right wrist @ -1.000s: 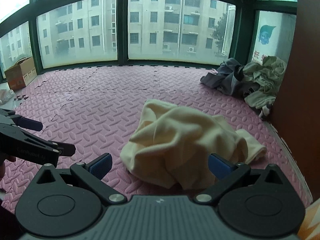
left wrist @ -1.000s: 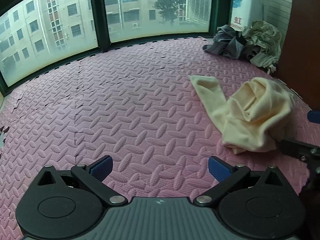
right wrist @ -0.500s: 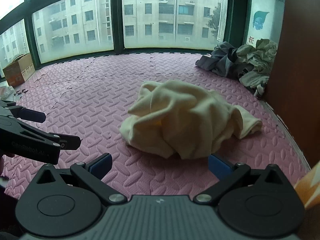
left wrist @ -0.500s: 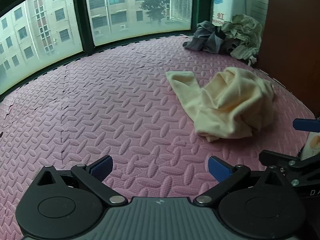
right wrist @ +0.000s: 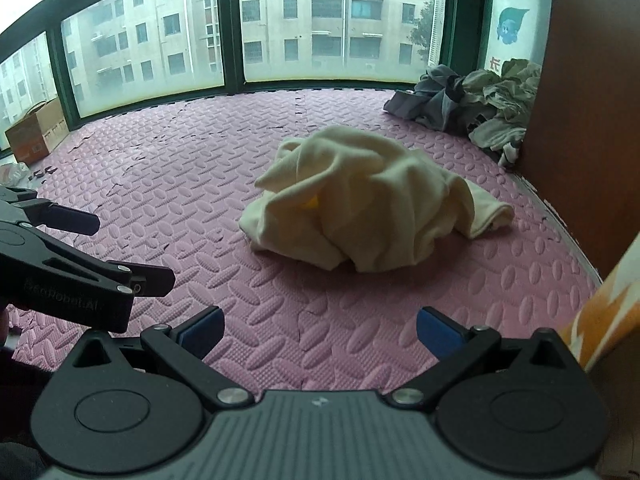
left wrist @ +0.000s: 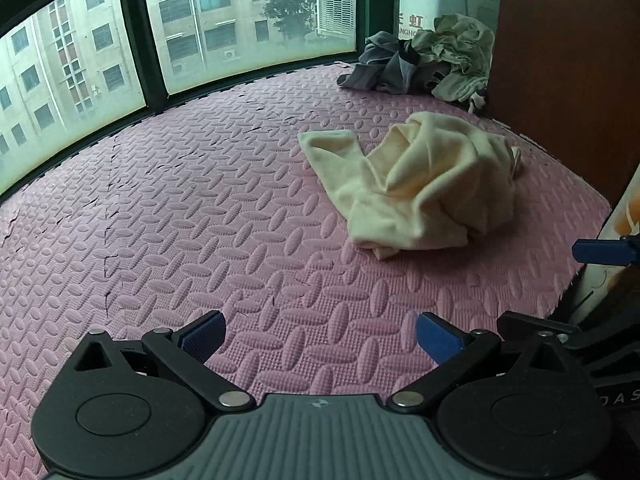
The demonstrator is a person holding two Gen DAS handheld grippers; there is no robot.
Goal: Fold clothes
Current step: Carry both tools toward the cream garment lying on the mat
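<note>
A crumpled cream garment [left wrist: 416, 188] lies in a heap on the pink foam mat [left wrist: 200, 216], with one flat end stretched toward the window. The right wrist view shows the same cream garment [right wrist: 368, 200] ahead of centre, a small yellow patch peeking from a fold. My left gripper [left wrist: 320, 338] is open and empty above bare mat, short and left of the garment. Open too, my right gripper [right wrist: 320, 330] holds nothing and sits well back from the heap. In the right wrist view the left gripper [right wrist: 132, 252] juts in from the left edge.
A pile of grey and olive clothes [right wrist: 476, 104] sits in the far right corner against a brown wooden panel [right wrist: 588, 112]. Dark-framed windows [right wrist: 232, 24] bound the mat's far side. A cardboard box [right wrist: 36, 132] stands at the far left. Orange patterned fabric [right wrist: 600, 316] shows at right.
Both grippers have drawn back from the garment, which now looks farther away in the right wrist view. The left view has swung right, bringing the heap nearer its centre. The garment lies unmoved.
</note>
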